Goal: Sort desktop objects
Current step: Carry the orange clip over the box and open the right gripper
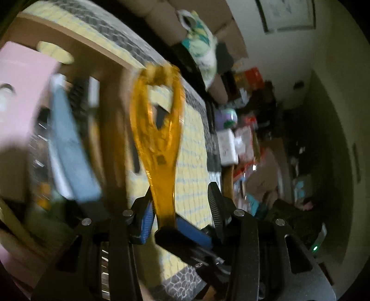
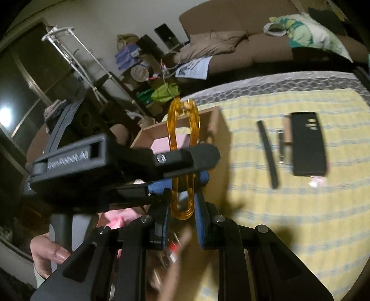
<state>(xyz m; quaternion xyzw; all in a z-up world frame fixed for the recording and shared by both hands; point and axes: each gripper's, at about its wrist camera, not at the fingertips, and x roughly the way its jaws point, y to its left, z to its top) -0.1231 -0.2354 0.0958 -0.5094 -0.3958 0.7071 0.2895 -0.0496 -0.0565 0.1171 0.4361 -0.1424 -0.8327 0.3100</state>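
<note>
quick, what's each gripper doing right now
left gripper: closed on the translucent amber plastic tongs
right gripper: closed on the same tongs

No legible text; embossed tongs [image 2: 182, 183] lettering blurred

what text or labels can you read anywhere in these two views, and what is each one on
None can be read for certain.
White lettering on the side of the left gripper, seen in the right wrist view: blurred, unreadable.
Small embossed mark on the handle of the orange clip: too small and blurred.
Dark print on the white sheet by the sofa: too small.
Framed picture on the wall: faint marks only, unreadable.
Boxes and packets on the floor: print blurred.
</note>
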